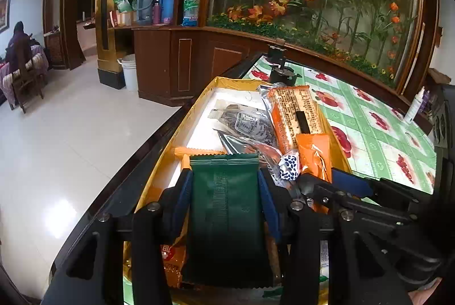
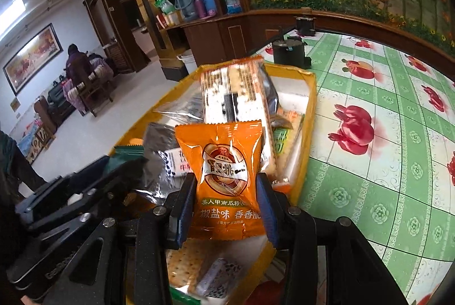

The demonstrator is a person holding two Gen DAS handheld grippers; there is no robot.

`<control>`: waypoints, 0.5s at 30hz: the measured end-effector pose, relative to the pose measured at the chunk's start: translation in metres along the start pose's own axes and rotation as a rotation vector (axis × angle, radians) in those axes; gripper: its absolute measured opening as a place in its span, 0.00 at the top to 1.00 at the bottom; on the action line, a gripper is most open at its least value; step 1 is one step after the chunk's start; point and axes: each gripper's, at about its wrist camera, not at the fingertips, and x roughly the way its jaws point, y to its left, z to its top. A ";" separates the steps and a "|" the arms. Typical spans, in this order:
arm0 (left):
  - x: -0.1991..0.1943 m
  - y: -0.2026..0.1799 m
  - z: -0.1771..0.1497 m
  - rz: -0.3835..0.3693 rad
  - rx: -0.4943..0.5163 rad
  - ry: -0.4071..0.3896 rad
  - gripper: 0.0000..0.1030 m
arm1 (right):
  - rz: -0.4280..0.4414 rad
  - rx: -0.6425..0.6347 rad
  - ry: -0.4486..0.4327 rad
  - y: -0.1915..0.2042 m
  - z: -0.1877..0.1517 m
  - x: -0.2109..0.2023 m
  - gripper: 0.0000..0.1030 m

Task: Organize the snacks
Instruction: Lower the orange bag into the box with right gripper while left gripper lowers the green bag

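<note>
A snack pouch clamped in each of my grippers, over the yellow box.

My left gripper (image 1: 224, 177) pinches a dark green packet (image 1: 226, 208) with crimped edges at lower centre; my right gripper (image 2: 227, 185) squeezes a glossy orange packet (image 2: 227, 174) printed with a round emblem. Both hang above the yellow box (image 1: 182, 123) of mixed snacks, mid-frame, on a green-checked tablecloth (image 2: 378, 163) with red fruit. White tiled floor (image 1: 71, 128) lies left, flowers fill the upper right.

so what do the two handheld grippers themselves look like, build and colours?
Both match: the left gripper and right gripper have matte black, speckled frames of angular struts with triangular cut-outs, joined by round silver bolt heads. Their jaws carry flat blue pads. No cables or sleeves show, and no markings can be read.
</note>
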 end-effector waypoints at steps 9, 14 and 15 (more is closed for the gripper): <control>0.005 -0.002 0.004 0.024 -0.011 -0.003 0.57 | -0.034 -0.032 -0.010 0.002 0.001 0.002 0.56; 0.007 -0.001 0.005 0.036 -0.013 -0.009 0.54 | -0.050 -0.050 -0.019 0.006 -0.002 0.002 0.56; 0.007 0.000 0.005 0.037 -0.016 -0.009 0.51 | -0.052 -0.054 -0.020 0.006 -0.002 0.002 0.56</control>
